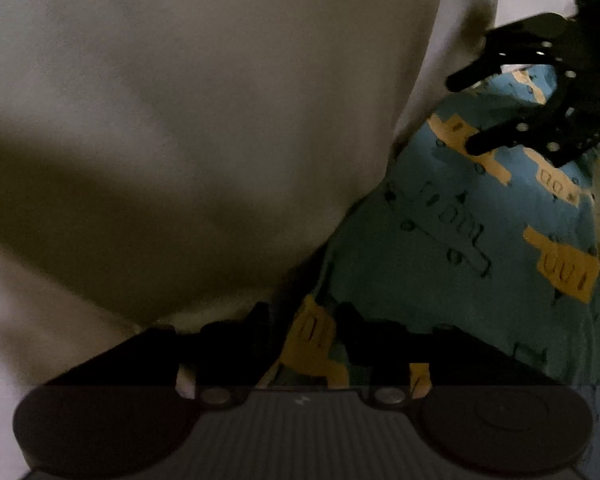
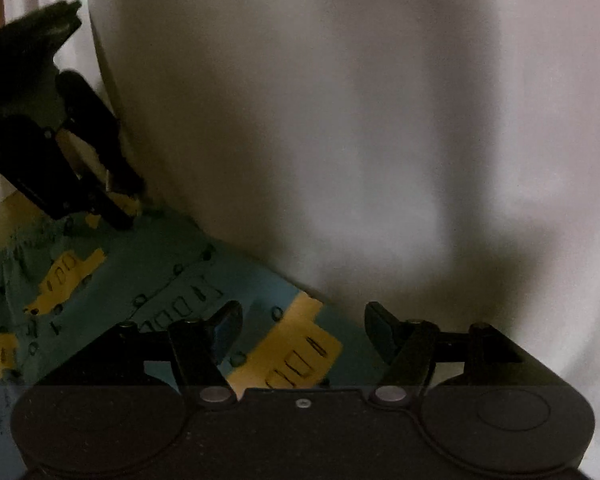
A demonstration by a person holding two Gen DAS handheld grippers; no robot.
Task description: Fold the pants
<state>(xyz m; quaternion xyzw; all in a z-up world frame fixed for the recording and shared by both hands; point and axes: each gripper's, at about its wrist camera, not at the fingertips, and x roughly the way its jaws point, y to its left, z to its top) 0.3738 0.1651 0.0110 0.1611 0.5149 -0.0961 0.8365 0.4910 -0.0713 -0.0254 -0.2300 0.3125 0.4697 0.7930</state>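
Left wrist view: left gripper (image 1: 304,336) jaws nearly shut on the pants (image 1: 460,240), lying on a white sheet (image 1: 180,120). Right gripper (image 2: 302,336) jaws gape over the fabric edge, gripping nothing. Both should pinch matching corners before lifting evenly.

Both fisheye views are dim and soft, with black rounded corners cutting off the scene.

In the left wrist view, the pants (image 1: 460,240), blue with yellow bus prints, run out past the right and bottom edges, and the left gripper (image 1: 304,328) covers their near part. A white sheet (image 1: 180,120) fills the rest, and what lies beneath it cannot be seen. The right gripper (image 1: 512,112) is a dark blurred shape, cut off at the right edge.

In the right wrist view, the left gripper's fingertips are lost in shadow against the cloth, so its grip cannot be told.
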